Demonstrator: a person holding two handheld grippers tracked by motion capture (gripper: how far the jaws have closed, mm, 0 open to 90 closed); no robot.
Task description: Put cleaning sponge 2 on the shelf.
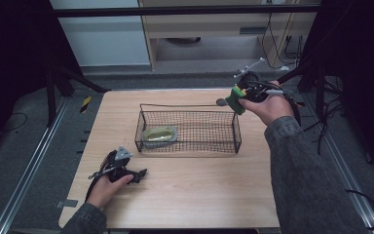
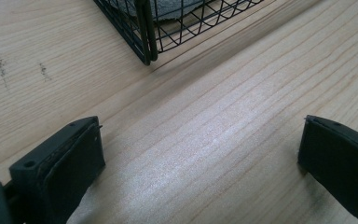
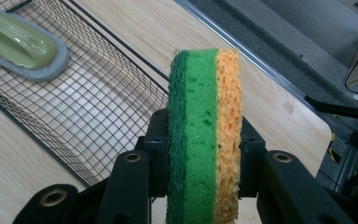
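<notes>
A light wooden table (image 1: 190, 195) fills the centre of the frame. Grey floor surrounds it, with metal rails (image 1: 27, 180) along the left and right edges and pale cabinets (image 1: 209, 29) across the top.

Grey carpet floor (image 1: 19, 146) surrounds the wooden table (image 1: 185, 195); cabinet (image 1: 209, 29) behind.

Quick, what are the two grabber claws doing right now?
Left gripper: open, holding nothing, low over the table.
Right gripper: closed on the sponge, beside the wire basket.
</notes>
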